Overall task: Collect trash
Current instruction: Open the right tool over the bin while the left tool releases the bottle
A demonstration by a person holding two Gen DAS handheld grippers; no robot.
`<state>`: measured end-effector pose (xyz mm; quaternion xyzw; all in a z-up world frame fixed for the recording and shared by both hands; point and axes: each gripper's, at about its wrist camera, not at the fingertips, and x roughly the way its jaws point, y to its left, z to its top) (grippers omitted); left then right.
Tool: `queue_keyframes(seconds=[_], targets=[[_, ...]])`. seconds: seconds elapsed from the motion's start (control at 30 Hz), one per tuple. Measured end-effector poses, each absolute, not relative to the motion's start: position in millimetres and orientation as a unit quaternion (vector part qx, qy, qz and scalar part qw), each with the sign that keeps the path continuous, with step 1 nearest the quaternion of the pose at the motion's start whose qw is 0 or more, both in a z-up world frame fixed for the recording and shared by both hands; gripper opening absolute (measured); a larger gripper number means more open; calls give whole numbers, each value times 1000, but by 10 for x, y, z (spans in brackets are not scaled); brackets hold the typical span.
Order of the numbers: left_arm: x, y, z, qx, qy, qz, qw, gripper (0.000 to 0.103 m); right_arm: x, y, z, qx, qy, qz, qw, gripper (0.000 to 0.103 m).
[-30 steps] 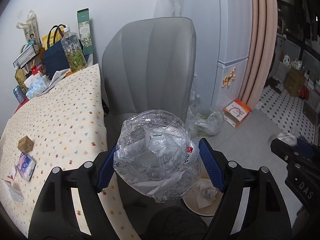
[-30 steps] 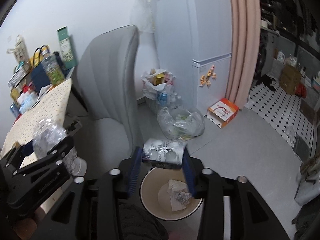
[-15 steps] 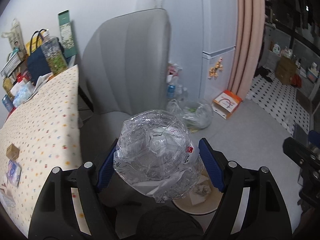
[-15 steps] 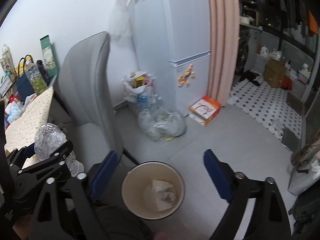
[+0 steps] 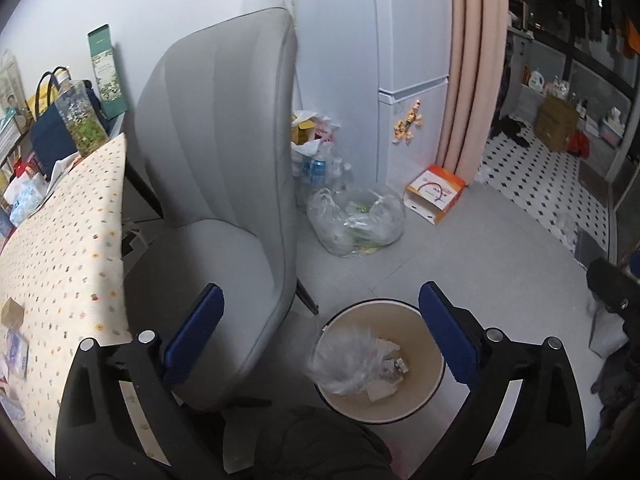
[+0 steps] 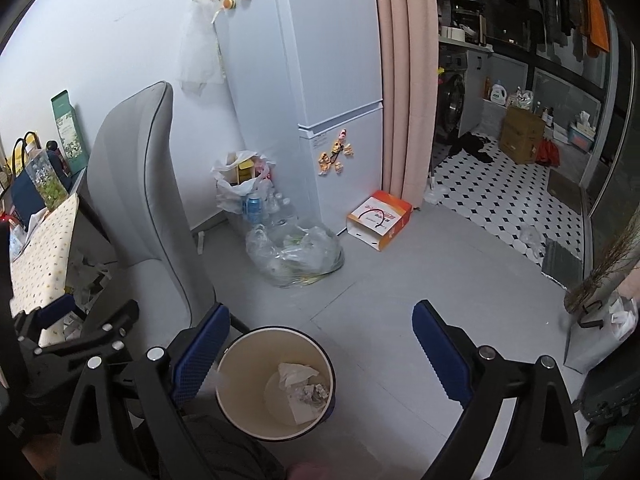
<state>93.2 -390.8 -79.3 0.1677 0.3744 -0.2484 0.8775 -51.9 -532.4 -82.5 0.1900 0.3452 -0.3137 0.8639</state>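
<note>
A round cream bin (image 5: 374, 301) stands on the grey floor beside the chair. My left gripper (image 5: 320, 332) hangs over it, its jaws opening with nothing between the blue pads. Below them a crushed clear plastic bottle (image 5: 346, 360), blurred, is dropping into the bin onto crumpled paper (image 5: 386, 364). The right wrist view looks down on the same bin (image 6: 244, 376), with crumpled paper (image 6: 304, 388) at the bottom. My right gripper (image 6: 320, 352) stands open and empty above its right side. The left gripper (image 6: 80, 332) shows at that view's left edge.
A grey padded chair (image 5: 216, 152) stands left of the bin, with a table in a dotted cloth (image 5: 60, 248) beyond. Clear bags of bottles (image 6: 296, 252), an orange and white box (image 6: 378, 220), a white fridge (image 6: 332, 80) and a pink curtain (image 6: 408, 80) lie ahead. A broom (image 6: 600, 276) leans at the right.
The right gripper opened and let its white container fall. The left gripper then opened and released the crushed bottle, which drops toward the bin. Both hands shifted over the bin.
</note>
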Motion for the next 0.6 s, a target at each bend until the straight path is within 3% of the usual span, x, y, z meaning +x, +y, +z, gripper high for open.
queue_keyframes(seconds=[0.6], targets=[[973,-2916,-293,101,344,-190,914,97,-231,-4632,-508,144,334,-259,895,93]])
